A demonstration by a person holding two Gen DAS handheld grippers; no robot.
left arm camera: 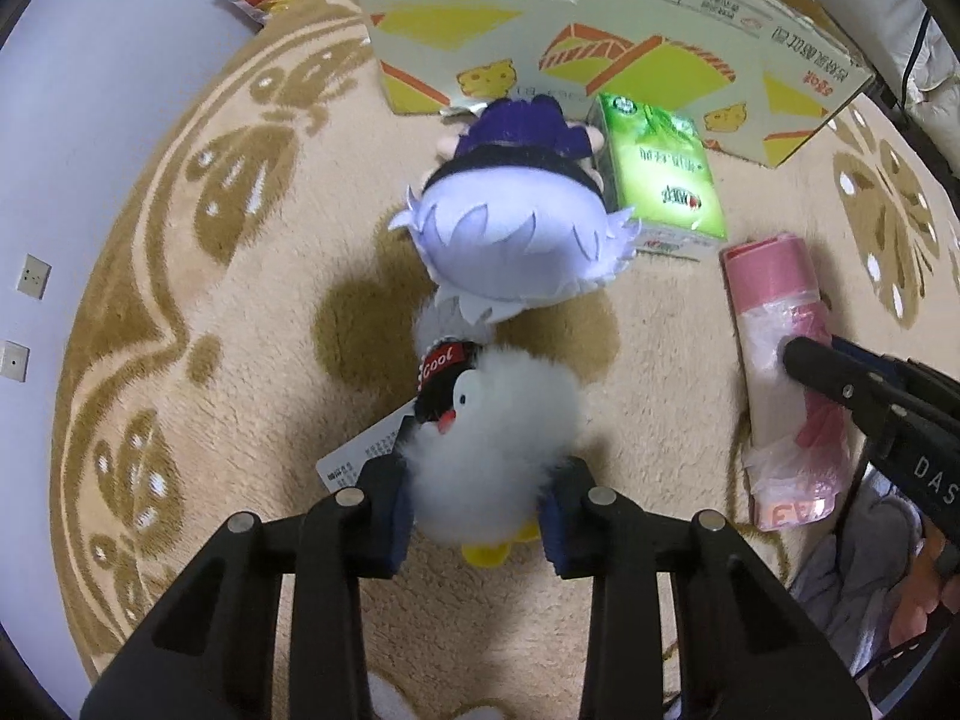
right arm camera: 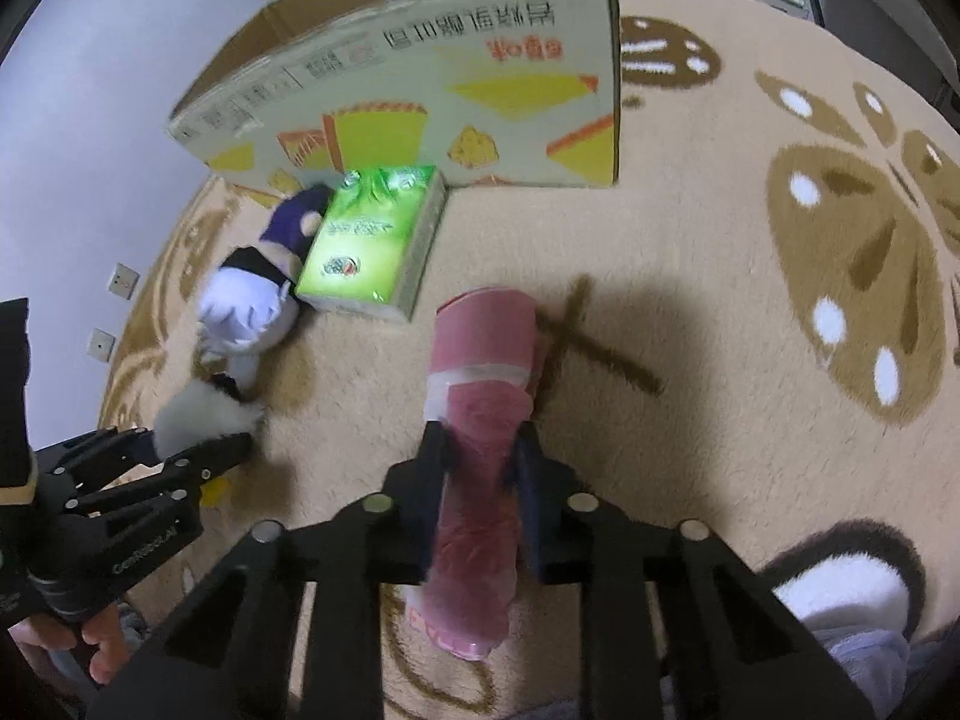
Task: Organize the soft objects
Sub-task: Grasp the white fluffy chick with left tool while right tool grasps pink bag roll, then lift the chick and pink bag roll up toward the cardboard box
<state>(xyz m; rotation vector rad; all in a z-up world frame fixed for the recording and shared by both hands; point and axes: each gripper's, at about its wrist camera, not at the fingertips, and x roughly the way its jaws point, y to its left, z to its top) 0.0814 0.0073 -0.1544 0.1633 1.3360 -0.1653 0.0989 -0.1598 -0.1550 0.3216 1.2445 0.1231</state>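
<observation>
Fluffy white penguin plush (left arm camera: 489, 450) is pinched by the left gripper (left arm camera: 477, 510) while the right gripper (right arm camera: 477, 510) clamps the pink bag roll (right arm camera: 480, 420), probably both headed for the cardboard box (right arm camera: 420, 102).

The left gripper (left arm camera: 477, 516) has its jaws closed around a fluffy white penguin plush (left arm camera: 492, 450) on the carpet (left arm camera: 240, 360).

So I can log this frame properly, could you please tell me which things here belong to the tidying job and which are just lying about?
Job:
white fluffy penguin toy, between left gripper fingers
pink bag roll, between right gripper fingers
purple-haired plush doll
green tissue pack
cardboard box

Lying about:
patterned rug
wall sockets
</observation>
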